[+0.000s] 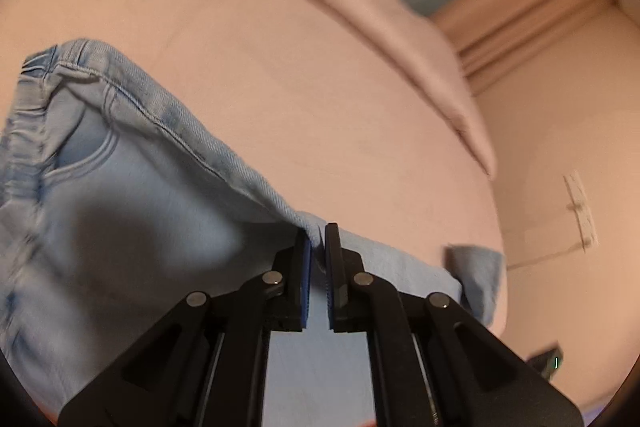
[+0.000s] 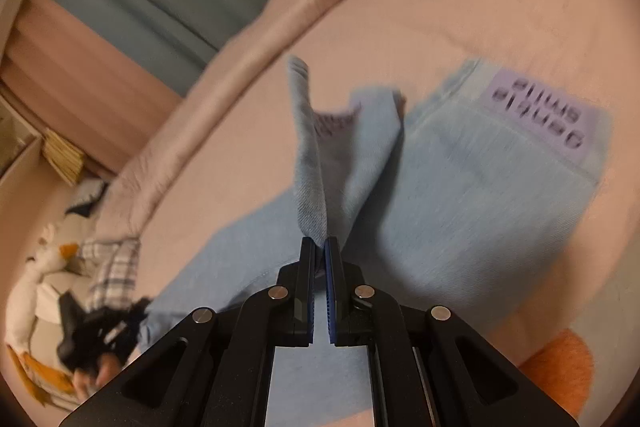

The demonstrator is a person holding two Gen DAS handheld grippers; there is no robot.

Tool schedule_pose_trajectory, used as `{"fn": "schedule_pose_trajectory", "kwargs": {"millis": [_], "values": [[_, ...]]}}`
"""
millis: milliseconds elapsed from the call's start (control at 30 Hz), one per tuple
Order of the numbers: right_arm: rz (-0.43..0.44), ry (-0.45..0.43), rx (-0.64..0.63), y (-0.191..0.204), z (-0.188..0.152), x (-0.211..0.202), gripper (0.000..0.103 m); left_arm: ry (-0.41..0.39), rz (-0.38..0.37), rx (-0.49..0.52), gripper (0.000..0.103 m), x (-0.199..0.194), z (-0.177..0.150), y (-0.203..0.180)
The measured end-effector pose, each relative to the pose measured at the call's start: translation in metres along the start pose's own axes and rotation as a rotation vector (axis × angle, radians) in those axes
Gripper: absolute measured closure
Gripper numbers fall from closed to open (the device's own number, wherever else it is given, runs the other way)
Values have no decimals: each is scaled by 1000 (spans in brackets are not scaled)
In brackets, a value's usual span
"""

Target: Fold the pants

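Pinching pants [image 1: 132,211] edge, both grippers clamped

I see my left gripper [image 1: 318,243] pinching the side seam edge of the light blue pants [image 1: 120,195], its blue pads nearly together on the denim. The elastic waistband lies far left on the pink bed [image 1: 280,67].

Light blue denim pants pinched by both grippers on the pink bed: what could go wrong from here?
1. The left gripper holds only a thin edge of the light blue denim pants; it may slip out.
2. The right gripper pinches a bunched, upright fold, so the crease may land uneven.
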State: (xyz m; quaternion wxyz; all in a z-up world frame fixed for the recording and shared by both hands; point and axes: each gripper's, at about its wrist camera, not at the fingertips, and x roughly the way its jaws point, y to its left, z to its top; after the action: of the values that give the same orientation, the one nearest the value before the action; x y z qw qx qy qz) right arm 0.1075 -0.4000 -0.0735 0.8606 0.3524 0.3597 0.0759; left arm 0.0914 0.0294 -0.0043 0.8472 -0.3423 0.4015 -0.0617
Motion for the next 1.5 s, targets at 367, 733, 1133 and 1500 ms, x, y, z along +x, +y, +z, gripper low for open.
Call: {"fn": "schedule_pose_trajectory", "kwargs": {"millis": [367, 733, 1133, 1500], "values": [[-107, -20, 22, -23, -17, -24, 98, 92, 8, -53, 82, -41, -99, 50], [-149, -25, 7, -22, -14, -18, 98, -22, 102, -146, 83, -73, -49, 109], [-233, 2, -30, -27, -9, -14, 98, 122, 225, -65, 84, -56, -96, 120], [-250, 8, -217, 14, 17, -18, 49, 120, 212, -85, 82, -53, -98, 118]]}}
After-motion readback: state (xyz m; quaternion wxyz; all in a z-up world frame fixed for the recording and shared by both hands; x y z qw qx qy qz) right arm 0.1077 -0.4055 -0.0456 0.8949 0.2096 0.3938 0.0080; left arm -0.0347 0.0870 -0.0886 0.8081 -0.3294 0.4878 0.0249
